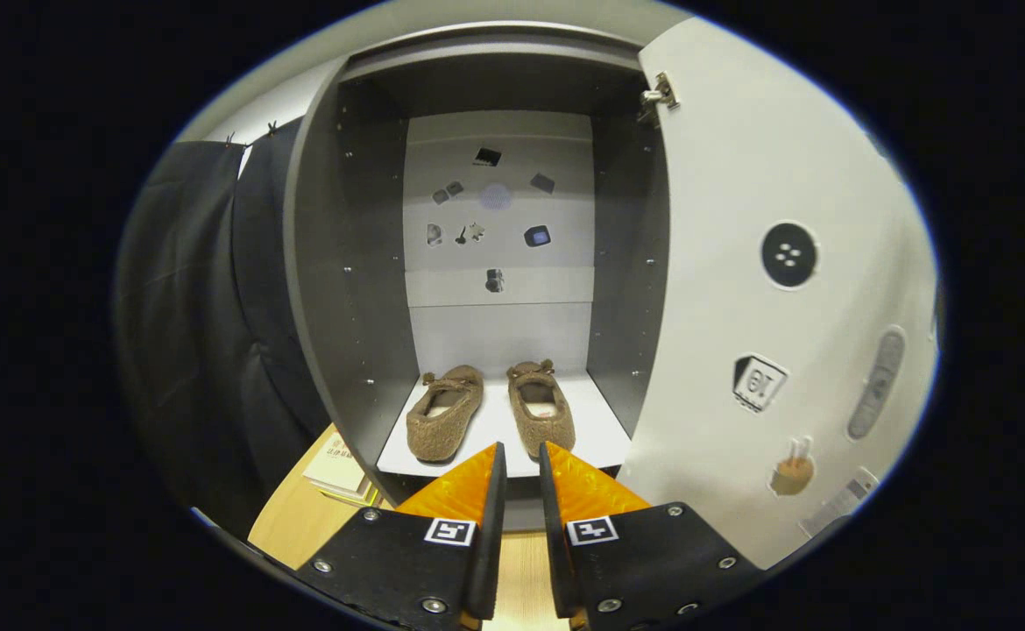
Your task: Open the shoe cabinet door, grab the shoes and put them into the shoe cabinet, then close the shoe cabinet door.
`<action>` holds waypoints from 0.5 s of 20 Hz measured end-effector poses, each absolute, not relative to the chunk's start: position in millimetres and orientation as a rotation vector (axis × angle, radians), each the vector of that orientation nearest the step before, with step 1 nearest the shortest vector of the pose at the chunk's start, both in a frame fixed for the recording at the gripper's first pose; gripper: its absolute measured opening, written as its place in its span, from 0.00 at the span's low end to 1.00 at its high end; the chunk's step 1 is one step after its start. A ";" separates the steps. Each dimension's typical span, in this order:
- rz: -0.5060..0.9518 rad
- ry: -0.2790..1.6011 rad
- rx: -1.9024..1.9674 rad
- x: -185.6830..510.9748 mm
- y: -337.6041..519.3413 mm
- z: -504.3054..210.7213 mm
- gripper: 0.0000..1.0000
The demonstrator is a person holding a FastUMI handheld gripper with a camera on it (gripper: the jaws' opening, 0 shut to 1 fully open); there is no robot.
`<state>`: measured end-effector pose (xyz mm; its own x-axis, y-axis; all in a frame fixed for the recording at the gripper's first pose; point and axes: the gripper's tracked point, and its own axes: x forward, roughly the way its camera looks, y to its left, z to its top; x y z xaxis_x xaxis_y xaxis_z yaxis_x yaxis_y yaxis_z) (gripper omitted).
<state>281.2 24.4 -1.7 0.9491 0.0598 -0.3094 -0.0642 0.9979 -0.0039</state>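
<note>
The claw (521, 460) sits just in front of the shoe cabinet (346, 289), its two fingers (488, 491) nearly together with a narrow gap and nothing gripped between them. Beyond the tips, two brown fuzzy shoes (493, 410) stand side by side on the white shelf (596, 434), toes pointing to the back wall. The cabinet door (766, 289) hangs wide open on the right, stickers on its inner face. Left of the cabinet, a booklet (337, 469) lies on the wooden floor (293, 521).
</note>
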 end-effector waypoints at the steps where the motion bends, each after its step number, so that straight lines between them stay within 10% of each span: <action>1: 0.060 0.311 -0.007 269.8 22.6 0.0 0.24; 10: 0.025 0.222 0.021 163.9 -11.8 35.6 0.32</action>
